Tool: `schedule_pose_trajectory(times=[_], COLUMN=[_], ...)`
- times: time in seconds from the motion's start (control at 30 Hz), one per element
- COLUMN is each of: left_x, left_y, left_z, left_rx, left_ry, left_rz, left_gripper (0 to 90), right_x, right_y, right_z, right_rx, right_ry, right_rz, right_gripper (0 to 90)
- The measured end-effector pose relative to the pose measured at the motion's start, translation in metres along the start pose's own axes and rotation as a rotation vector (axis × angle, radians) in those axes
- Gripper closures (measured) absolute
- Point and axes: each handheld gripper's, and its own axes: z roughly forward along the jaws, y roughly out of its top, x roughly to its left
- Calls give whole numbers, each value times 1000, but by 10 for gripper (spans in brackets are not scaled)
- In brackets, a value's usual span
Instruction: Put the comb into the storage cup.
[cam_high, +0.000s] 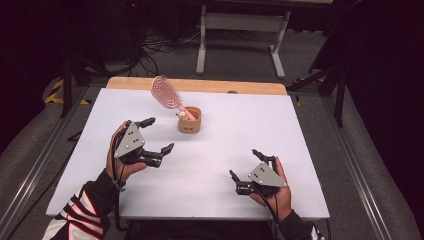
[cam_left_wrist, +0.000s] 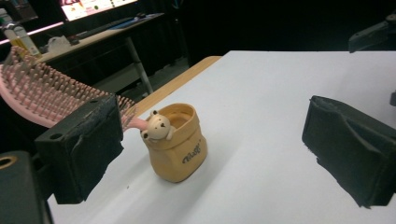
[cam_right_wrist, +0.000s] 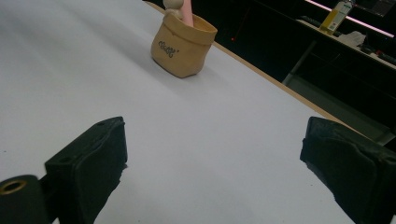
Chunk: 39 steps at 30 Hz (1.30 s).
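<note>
Right gripper lower right of frame, jaws wide, empty, left gripper left of centre, jaws wide, empty, tan cup upper centre on white table, pink hairbrush standing in it, leaning upper left.

Each hand carries a black two-jaw gripper: the left gripper and right gripper both wear a grey three-cornered plate dotted with small holes, and a dark cable trails off. The jaws end in rough black foam pads. The left sleeve is black with red-and-white stripes.
</note>
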Motion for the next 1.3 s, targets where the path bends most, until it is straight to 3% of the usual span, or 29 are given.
schedule_pose_trajectory(times=[0.43,0.57,0.97,1.2,1.3], left_x=[-6,-10,-15,-17,-18], left_y=[-7,-9,-15,-27,-31], left_z=[-7,-10,-22,-27,-29], left_rx=[13,29,32,81,90], left_ry=[-12,-1,8,31,36], left_rz=[25,52,60,99,96], left_gripper=[58,56,52,51,51], right_x=[1,2,3,4,4], right_y=[1,1,1,1,1], right_z=[0,-1,-1,0,0], right_rx=[-3,-4,-1,0,0], right_ry=[1,1,5,7,7], right_rz=[-6,-10,-14,-17,-18], right_gripper=[72,72,72,72,72])
